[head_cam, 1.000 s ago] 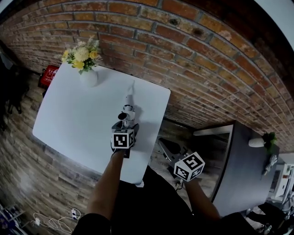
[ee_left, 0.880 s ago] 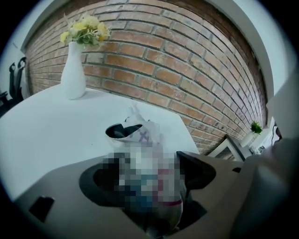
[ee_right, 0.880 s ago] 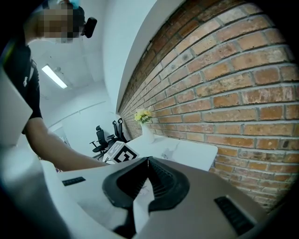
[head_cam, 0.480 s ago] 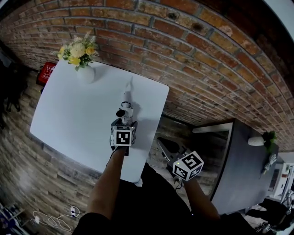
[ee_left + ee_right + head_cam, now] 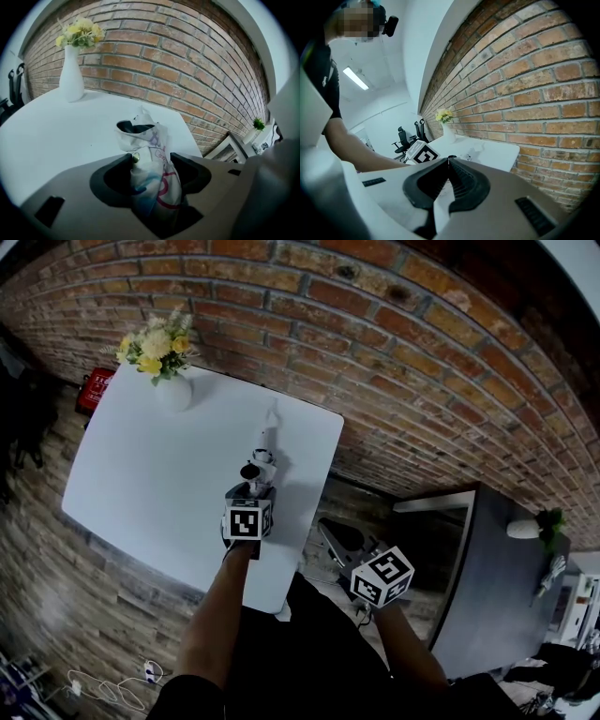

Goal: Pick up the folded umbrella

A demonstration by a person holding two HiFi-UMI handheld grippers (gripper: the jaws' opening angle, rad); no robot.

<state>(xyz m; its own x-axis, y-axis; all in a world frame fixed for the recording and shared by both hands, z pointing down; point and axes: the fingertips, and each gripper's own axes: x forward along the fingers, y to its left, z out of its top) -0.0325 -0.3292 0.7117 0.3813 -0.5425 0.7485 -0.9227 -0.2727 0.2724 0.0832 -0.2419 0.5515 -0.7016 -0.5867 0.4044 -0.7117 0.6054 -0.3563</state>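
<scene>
Jaws of my left gripper point(image 5: 151, 161), having just been closing, press the near end of the folded umbrella point(image 5: 154, 183) lying on the white table point(image 5: 159, 474); I see the right gripper point(image 5: 448, 161) with jaws together, empty.

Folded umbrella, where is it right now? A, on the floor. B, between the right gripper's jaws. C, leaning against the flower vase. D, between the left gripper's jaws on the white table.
D: the left gripper view shows the folded umbrella lying on the white table between the jaws of the left gripper, which have just been closing and now press its sides.
</scene>
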